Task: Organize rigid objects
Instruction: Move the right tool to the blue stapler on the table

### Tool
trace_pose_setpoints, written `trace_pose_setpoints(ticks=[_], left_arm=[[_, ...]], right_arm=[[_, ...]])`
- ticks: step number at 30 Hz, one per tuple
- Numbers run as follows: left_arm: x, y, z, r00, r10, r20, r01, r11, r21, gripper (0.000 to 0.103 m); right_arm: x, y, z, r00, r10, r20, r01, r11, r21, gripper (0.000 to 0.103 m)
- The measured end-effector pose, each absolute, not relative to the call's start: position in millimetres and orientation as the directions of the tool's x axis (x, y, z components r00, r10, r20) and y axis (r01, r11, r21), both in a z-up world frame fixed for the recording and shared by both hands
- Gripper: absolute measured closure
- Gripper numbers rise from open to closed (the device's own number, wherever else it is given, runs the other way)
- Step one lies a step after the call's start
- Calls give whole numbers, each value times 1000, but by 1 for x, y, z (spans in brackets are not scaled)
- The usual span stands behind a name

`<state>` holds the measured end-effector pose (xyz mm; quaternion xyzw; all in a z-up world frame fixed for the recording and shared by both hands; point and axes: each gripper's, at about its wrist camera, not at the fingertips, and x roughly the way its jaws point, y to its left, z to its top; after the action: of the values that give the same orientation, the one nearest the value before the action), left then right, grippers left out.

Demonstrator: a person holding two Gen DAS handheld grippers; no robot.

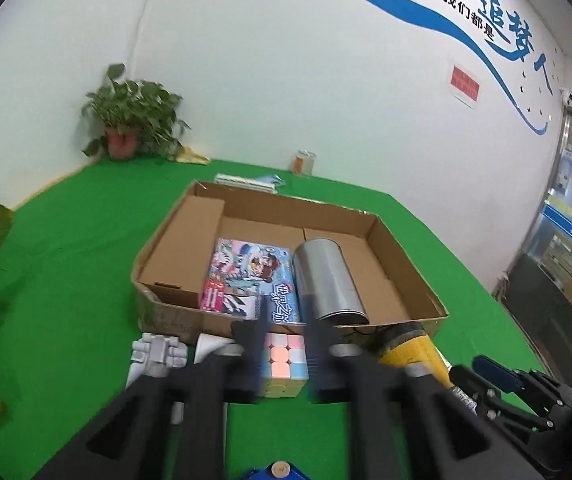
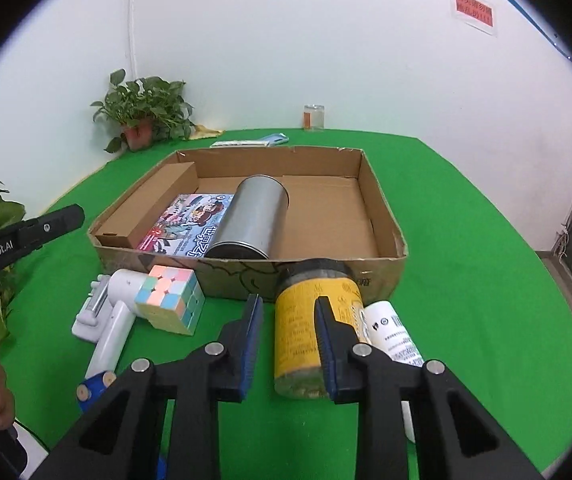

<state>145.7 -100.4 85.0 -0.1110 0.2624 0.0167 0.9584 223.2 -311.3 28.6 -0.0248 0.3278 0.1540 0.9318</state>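
While parted over the green surface (image 2: 465,240), gripped nothing: left gripper (image 1: 286,356), right gripper (image 2: 287,340). Hovered before the cardboard box (image 2: 385,216). Inside it, lay a steel can (image 2: 254,216).

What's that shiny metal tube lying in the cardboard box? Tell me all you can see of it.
The metal canister is a plain cylinder of dull, brushed silvery metal, without any label showing. It lies on its side inside the cardboard box, its rimmed round end facing the near wall. Its left side lies against or partly over the colourful picture book. Nothing grips it.
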Motion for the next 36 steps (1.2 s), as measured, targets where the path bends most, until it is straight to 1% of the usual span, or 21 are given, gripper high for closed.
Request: trace_pose_setpoints(ticks=[1,2,3,4,7,12,15,16,17,18,21,24,26,28,30,33,36], left_arm=[[137,-103,86,859,-19,-512,-97,975,-200,1],[131,-105,84,872,-18,-488,-93,975,-203,1],[123,-109,82,884,-21,-466,-82,976,-201,1],[116,-113,81,890,-22,-456,-73,979,-191,0],[106,-127,71,873,-28,-488,-49,988,-144,0],[100,-126,60,857,-50,-514,-50,982,-180,0],[106,-123,55,840,-60,-539,-58,978,-199,0],[107,-121,51,833,-64,-550,-59,977,-203,0],[107,-120,50,827,-66,-558,-63,976,-208,0],[108,-117,45,816,-75,-573,-63,974,-217,0],[109,-107,30,782,-114,-613,-61,965,-257,0],[106,-98,12,746,-141,-651,-74,954,-291,0],[104,-90,-2,707,-171,-686,-80,945,-318,1],[102,-84,-13,676,-200,-710,-85,935,-344,1],[100,-79,-26,640,-242,-729,-82,922,-378,1],[100,-74,-44,593,-301,-747,-95,895,-436,4],[100,-71,-63,542,-357,-761,-133,858,-497,17]], right_arm=[[219,-313,27,740,274,-614,-303,951,60,22],[213,-316,26,746,281,-604,-304,950,67,12],[207,-318,24,757,287,-587,-302,950,75,8],[202,-320,23,764,286,-578,-300,951,74,8],[191,-320,17,770,275,-576,-303,952,51,8],[185,-320,7,770,278,-574,-309,950,46,8],[181,-320,6,771,306,-558,-334,941,54,7],[178,-319,5,765,331,-552,-355,932,67,5],[177,-319,5,750,379,-542,-394,914,95,0],[175,-318,4,723,447,-527,-453,882,128,0],[161,-310,-4,727,459,-511,-488,869,84,0],[144,-301,-19,682,521,-513,-559,824,95,0],[130,-289,-28,655,547,-521,-612,789,58,0],[114,-273,-38,615,579,-535,-686,727,-1,0],[104,-259,-45,585,596,-549,-728,685,-31,0],[95,-241,-54,576,591,-565,-747,661,-70,0],[97,-233,-60,597,565,-569,-733,672,-102,1]])
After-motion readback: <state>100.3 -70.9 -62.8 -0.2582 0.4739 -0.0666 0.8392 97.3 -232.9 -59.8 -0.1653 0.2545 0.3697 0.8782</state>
